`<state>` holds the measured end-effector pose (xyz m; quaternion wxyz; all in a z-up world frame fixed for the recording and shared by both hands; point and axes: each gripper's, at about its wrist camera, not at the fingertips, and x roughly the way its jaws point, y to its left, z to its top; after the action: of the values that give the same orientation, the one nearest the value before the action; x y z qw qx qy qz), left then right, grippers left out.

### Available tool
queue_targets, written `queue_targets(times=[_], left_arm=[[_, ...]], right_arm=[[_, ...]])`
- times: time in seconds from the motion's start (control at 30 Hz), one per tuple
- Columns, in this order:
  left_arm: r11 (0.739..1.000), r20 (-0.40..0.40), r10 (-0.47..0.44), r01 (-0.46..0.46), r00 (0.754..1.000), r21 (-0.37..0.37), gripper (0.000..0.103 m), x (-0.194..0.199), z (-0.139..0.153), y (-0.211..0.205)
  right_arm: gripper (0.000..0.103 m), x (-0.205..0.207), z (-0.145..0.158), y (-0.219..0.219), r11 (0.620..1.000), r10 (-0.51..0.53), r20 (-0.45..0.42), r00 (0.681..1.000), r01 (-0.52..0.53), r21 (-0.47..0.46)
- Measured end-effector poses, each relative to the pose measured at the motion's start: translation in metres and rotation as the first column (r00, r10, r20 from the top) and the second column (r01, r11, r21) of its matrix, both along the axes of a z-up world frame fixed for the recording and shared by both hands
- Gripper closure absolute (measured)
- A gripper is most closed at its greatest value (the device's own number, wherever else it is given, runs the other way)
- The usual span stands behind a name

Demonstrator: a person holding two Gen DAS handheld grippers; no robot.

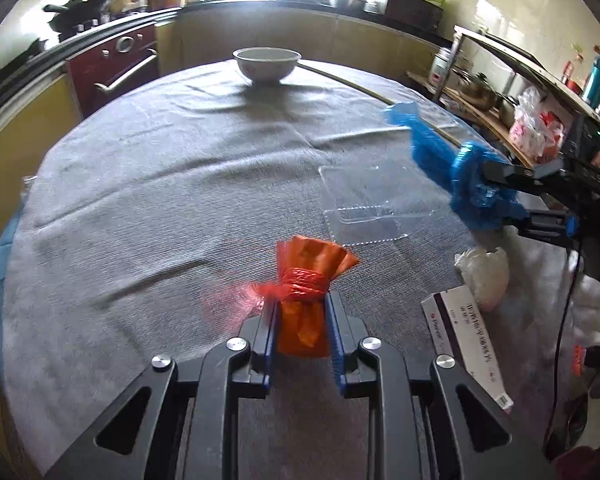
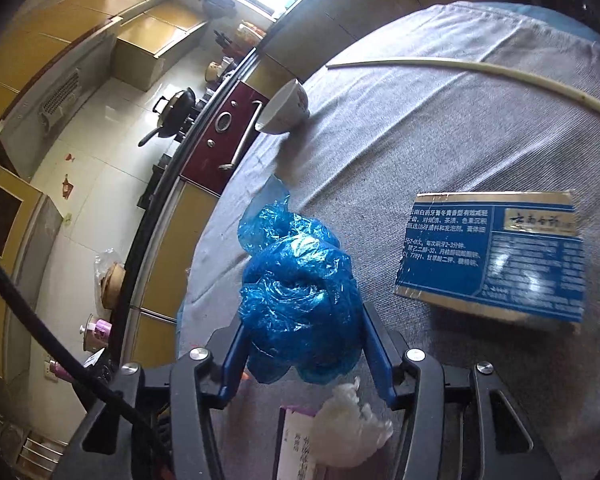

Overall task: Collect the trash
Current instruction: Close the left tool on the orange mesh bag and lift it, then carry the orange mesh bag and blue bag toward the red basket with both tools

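Observation:
My left gripper [image 1: 302, 304] is shut on a knotted orange plastic bag [image 1: 306, 280], held just above the grey tablecloth [image 1: 160, 184]. My right gripper [image 2: 304, 320] is shut on a crumpled blue plastic bag [image 2: 296, 292]; it also shows at the right of the left wrist view [image 1: 460, 164], raised above the table. A clear plastic tray [image 1: 372, 208] lies flat between the two grippers. A crumpled white tissue [image 1: 484, 272] and a white and purple box [image 1: 468, 344] lie at the right. A blue toothpaste box [image 2: 496, 256] lies on the cloth.
A white bowl [image 1: 267, 63] stands at the far edge of the table. A long pale stick [image 2: 480, 70] lies across the cloth. Kitchen counters, a red oven [image 1: 116, 68] and a cluttered shelf [image 1: 520, 100] surround the table.

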<state>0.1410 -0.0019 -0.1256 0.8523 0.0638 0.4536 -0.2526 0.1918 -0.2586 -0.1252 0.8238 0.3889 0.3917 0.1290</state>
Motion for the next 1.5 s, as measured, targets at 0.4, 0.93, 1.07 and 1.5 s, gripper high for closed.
queue_targets(times=[0.4, 0.93, 1.07, 1.5], left_arm=[[0.999, -0.003, 0.043, -0.043, 0.999, -0.005, 0.055, -0.021, 0.017, 0.011], [0.996, -0.062, 0.063, -0.059, 0.996, 0.065, 0.066, 0.011, -0.029, -0.020], [0.994, -0.022, 0.085, -0.083, 0.996, 0.074, 0.067, -0.003, -0.013, -0.019], [0.992, 0.238, 0.074, -0.095, 0.969, 0.077, 0.067, -0.094, 0.095, -0.050]], right_arm=[[0.047, -0.072, 0.045, -0.006, 0.999, 0.016, 0.109, 0.994, -0.012, -0.034], [0.047, -0.157, 0.035, -0.063, 0.994, -0.105, 0.079, 0.991, 0.108, -0.026], [0.047, -0.162, 0.038, -0.063, 0.994, -0.108, 0.091, 0.990, 0.110, -0.022], [0.047, -0.189, 0.062, -0.050, 0.995, -0.075, 0.187, 0.980, 0.085, -0.049]])
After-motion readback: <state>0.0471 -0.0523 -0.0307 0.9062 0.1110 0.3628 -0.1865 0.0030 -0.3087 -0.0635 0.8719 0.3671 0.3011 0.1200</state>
